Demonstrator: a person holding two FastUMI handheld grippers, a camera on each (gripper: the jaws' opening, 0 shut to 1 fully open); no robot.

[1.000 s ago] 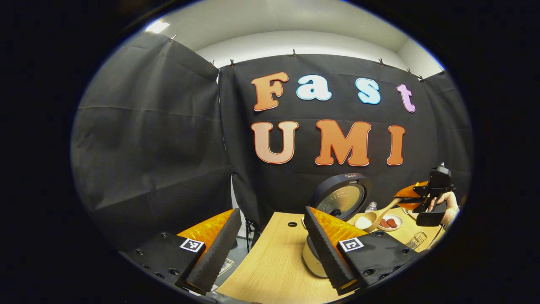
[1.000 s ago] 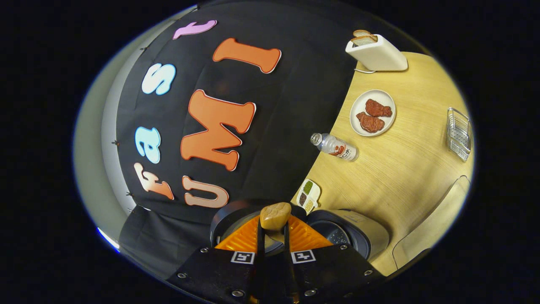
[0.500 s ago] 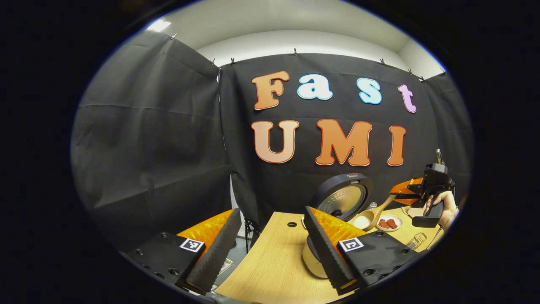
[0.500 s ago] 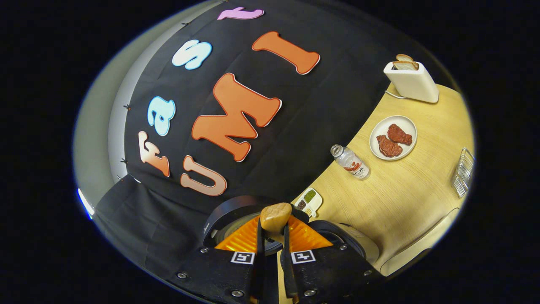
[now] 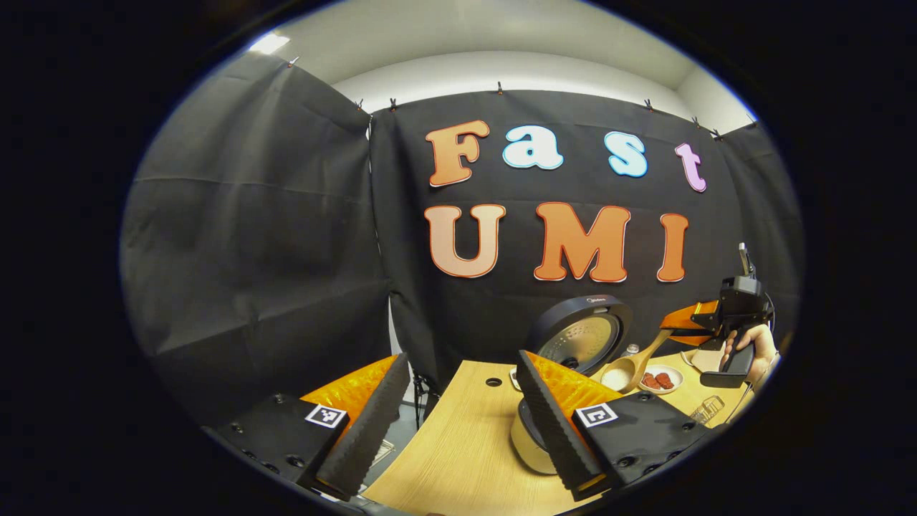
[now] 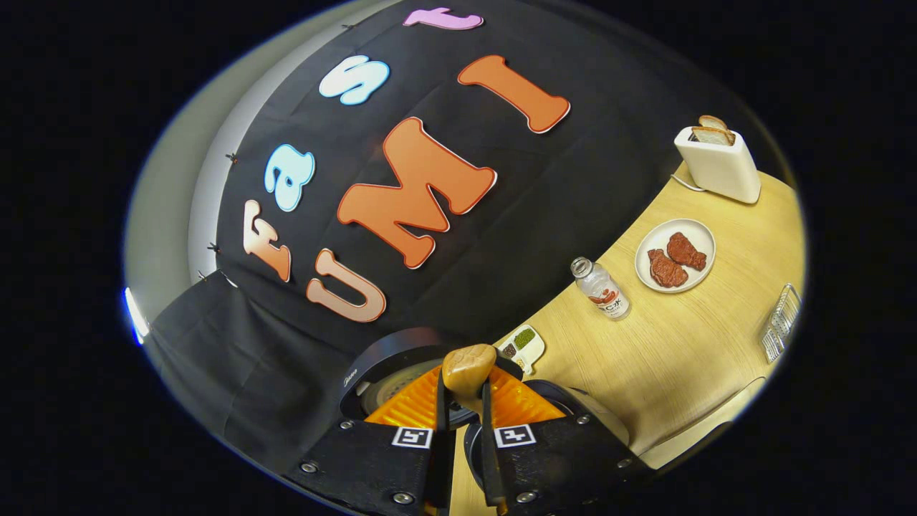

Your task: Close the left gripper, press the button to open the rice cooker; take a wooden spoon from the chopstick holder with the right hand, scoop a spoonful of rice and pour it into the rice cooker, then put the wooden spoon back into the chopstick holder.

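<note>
In the left gripper view the rice cooker (image 5: 531, 444) stands on the table with its round lid (image 5: 582, 331) raised. My left gripper (image 5: 458, 428) is open and holds nothing, its fingers either side of the table's left end. The wooden spoon (image 5: 632, 367) carries white rice in its bowl, just right of the lid. My right gripper (image 5: 679, 330), held by a hand (image 5: 749, 347), grips the spoon's handle. In the right gripper view my right gripper (image 6: 464, 383) is shut on the spoon's handle end (image 6: 467, 362), above the open cooker (image 6: 573, 405) and its lid (image 6: 376, 362).
On the wooden table (image 6: 688, 358) stand a small bottle (image 6: 602, 290), a plate of meat (image 6: 675, 254), a toaster with bread (image 6: 720, 163), a little divided dish (image 6: 523, 342) and a wire rack (image 6: 779, 324). The table's left edge (image 5: 401, 459) drops off near my left gripper.
The right gripper has rolled, so the table swings lower in its view, and it has risen slightly at the far right. The spoon stays held with rice in it. The left gripper has barely moved.
</note>
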